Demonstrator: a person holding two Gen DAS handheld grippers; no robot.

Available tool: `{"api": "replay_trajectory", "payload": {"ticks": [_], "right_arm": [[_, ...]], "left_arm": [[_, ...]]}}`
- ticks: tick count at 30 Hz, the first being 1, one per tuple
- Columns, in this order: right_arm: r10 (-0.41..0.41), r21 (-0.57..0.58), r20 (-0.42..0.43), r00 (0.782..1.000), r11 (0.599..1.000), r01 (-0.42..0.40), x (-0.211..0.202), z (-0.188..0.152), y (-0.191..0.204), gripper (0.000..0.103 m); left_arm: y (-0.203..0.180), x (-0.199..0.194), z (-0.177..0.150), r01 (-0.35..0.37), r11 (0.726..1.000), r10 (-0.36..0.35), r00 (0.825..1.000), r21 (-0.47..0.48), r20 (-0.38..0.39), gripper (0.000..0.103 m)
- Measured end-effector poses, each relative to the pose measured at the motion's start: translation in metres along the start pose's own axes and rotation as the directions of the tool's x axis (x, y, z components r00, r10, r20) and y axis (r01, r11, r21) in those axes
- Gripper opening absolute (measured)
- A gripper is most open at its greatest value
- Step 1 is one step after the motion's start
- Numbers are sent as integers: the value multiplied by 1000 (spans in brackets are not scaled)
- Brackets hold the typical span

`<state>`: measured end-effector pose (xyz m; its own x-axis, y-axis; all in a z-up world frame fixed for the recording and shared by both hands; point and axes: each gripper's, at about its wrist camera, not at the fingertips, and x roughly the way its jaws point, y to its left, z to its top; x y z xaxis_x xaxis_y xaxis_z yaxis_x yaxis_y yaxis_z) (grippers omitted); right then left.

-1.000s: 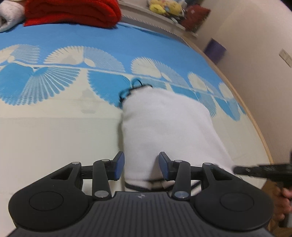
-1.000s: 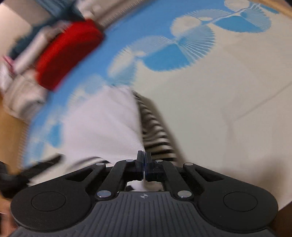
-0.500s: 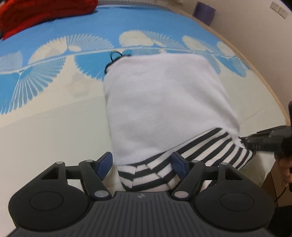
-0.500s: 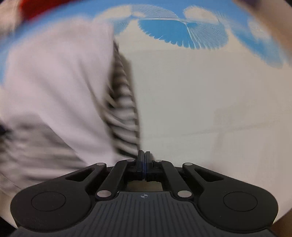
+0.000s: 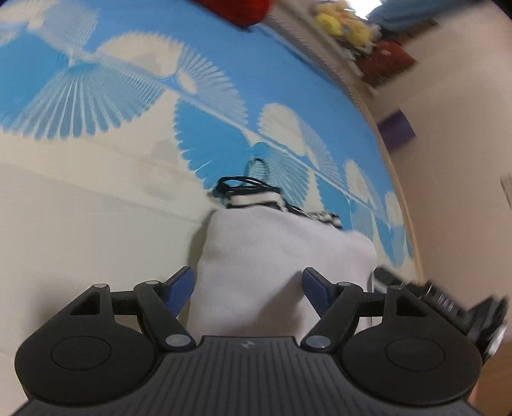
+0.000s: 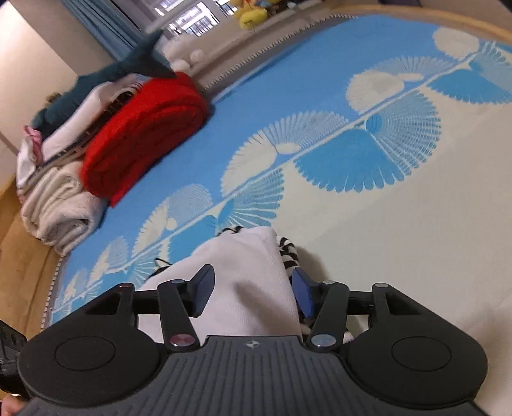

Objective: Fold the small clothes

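Note:
A small folded garment (image 5: 272, 259), white on its upper side with black-and-white stripes showing at its far edge, lies on the blue and cream patterned mat (image 5: 96, 192). My left gripper (image 5: 248, 284) hovers over its near end, jaws opening, pads apart and pressing nothing. In the right wrist view the same garment (image 6: 243, 268) lies below my right gripper (image 6: 252, 288), whose jaws are opening too; cloth lies under the gap but the pads do not pinch it. Striped cloth (image 6: 288, 252) peeks out on the right side. The right gripper's tool shows at the left view's right edge.
A stack of folded cloths with a red blanket (image 6: 144, 134) and a cream towel (image 6: 60, 208) sits at the mat's far left. A dark plush shark (image 6: 128, 64) lies on top. Yellow soft toys (image 5: 342, 22) line a ledge. Wooden floor borders the mat.
The right gripper, shut a moment ago, now has its jaws apart over the garment. The left jaws widened. The striped end, near me half a second ago, now lies at the far edge under white cloth.

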<state>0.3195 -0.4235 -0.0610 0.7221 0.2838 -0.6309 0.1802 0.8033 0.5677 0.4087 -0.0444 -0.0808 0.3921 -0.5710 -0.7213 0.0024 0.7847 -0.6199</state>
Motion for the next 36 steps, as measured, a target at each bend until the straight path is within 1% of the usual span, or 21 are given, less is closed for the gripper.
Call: {"api": "replay_trajectory", "payload": {"ticks": [3,6,7,8,9,10,13,14,16,17,18,20,21,23,25,27,28,30,33,35,36], "right_arm": [[9,85,-56,998,996,-4,21,3,-8,58],[25,136,-86,996,991,-13,34,4,-10,57],[19,131,-87,996,991,-8,37,4,-8,51],[14,122,-85,996,992,-4,38,4,-7,38],[11,121,-80,997,993,-1,40,4,-6,29],[5,123,-75,997,992,5,41,4,-5,17],[-52,126,-50,997,990,58,44,6,-4,7],[-72,142,-50,996,987,78,46,6,-5,6],[-99,173,-50,994,979,106,50,9,-9,5],[-113,176,-47,992,977,120,52,9,-8,5],[-124,169,-39,991,977,129,54,10,-4,5],[-132,133,-6,991,982,132,56,12,11,5],[-130,101,21,991,987,127,55,13,20,5],[-102,49,70,992,994,99,53,14,38,5],[-29,28,105,994,999,26,53,18,54,4],[41,0,113,993,999,-41,58,19,69,4],[61,-16,114,992,998,-59,61,18,76,4],[73,-53,113,991,996,-67,70,15,89,4],[44,-94,112,993,995,-33,83,16,98,4],[28,-91,105,994,996,-18,91,19,98,5],[7,-90,103,995,996,2,94,20,97,5]], "left_arm": [[13,20,12,27,996,-31,999,-90,-39,83],[21,39,16,49,989,-58,996,-141,-65,85],[23,44,17,56,986,-67,995,-160,-68,86],[25,48,16,61,983,-74,995,-176,-68,86],[27,53,15,63,979,-78,994,-195,-71,86],[29,57,15,66,975,-83,994,-211,-70,86],[29,63,11,79,972,-95,993,-223,-63,86],[29,66,11,81,972,-97,993,-219,-63,82],[22,63,11,57,984,-66,997,-168,-47,64],[15,58,13,36,993,-40,999,-114,-34,50],[7,52,16,19,998,-20,1000,-61,-19,43],[-12,32,22,9,999,-11,999,48,42,39],[-18,20,28,11,996,-18,996,94,83,39],[-23,-3,41,-21,985,-9,985,172,173,39],[-17,-22,55,-72,974,15,967,213,256,40],[-7,-34,67,-98,970,28,954,222,298,43],[-1,-38,72,-100,972,30,951,215,307,44],[9,-42,80,-109,978,50,949,176,312,54],[20,-43,83,-126,981,78,952,145,294,55],[24,-47,85,-162,977,113,944,138,311,55],[25,-51,86,-166,976,115,942,140,316,55]]}}
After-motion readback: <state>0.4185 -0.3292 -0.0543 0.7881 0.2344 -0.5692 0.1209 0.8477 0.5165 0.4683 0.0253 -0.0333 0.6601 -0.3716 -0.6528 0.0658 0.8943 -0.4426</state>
